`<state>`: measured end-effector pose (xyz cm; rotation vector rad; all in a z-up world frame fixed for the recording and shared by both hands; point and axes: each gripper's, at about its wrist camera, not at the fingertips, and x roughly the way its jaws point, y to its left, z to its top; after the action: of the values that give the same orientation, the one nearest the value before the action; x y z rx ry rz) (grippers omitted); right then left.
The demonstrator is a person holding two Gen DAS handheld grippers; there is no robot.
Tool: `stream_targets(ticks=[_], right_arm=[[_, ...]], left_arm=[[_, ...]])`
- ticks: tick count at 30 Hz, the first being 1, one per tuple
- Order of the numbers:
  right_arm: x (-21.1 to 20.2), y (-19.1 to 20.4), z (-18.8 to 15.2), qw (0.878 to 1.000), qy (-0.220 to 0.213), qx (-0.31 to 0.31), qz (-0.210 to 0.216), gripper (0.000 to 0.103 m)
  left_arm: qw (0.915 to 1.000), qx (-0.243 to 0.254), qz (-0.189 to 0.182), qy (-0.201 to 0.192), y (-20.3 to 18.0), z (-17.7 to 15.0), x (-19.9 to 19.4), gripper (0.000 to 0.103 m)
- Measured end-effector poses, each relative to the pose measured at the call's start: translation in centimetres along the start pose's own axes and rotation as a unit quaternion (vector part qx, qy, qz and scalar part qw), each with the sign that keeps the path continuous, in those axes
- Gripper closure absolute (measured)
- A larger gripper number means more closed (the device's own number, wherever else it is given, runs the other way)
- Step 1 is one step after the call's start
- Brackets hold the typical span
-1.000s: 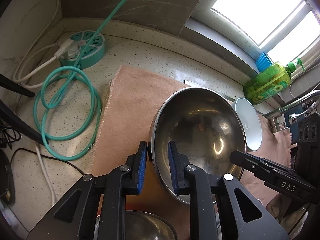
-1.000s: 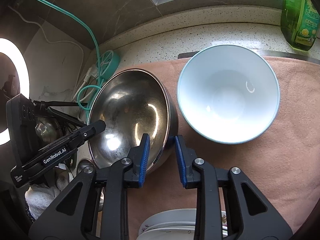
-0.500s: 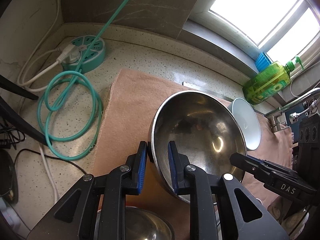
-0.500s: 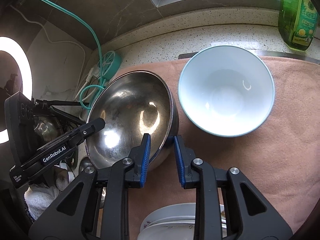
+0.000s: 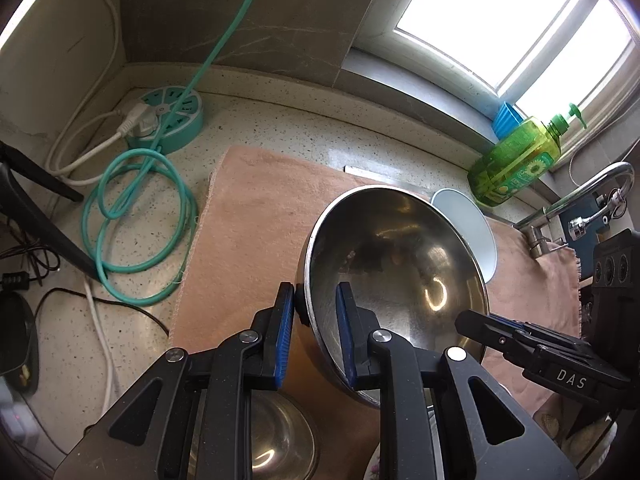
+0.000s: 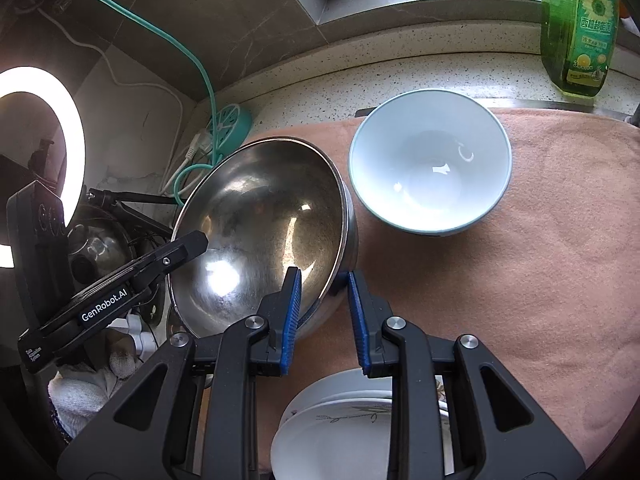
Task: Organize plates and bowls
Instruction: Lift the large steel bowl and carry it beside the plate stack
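Both grippers point steeply down at the counter, each clamped on the rim of the same steel bowl (image 5: 396, 264). In the left wrist view the left gripper (image 5: 316, 300) sits at lower centre, one blue pad outside the rim and one inside. The right gripper (image 5: 480, 322) reaches in from the lower right edge to the bowl's opposite side. In the right wrist view the right gripper (image 6: 320, 284) grips the bowl's lower right rim in the same way, and the left gripper (image 6: 198, 240) enters from the left.

The steel bowl hangs tilted above the pink towel (image 6: 540, 280), just left of the pale blue bowl (image 6: 430, 168) that rests on it. A stack of white plates (image 6: 340, 432) lies at the bottom of the frame. A smaller steel bowl (image 5: 280, 444) sits under the left gripper.

Compared with a second ago, the steel bowl has lifted: more towel shows beneath it, and the pale blue bowl looks smaller. Both grips are unchanged.
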<state>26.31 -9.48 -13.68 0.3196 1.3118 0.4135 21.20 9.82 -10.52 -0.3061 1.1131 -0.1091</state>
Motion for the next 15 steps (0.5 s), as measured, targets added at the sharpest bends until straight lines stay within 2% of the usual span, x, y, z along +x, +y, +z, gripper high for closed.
stream_targets(ticks=[15], right_arm=[[-5.7,-1.9,-1.7,0.999,-0.033,-0.013,-0.002,0.078]], left_arm=[[0.9993,0.01,-0.029,-0.023,-4.1,-1.4,-2.5,0.084]])
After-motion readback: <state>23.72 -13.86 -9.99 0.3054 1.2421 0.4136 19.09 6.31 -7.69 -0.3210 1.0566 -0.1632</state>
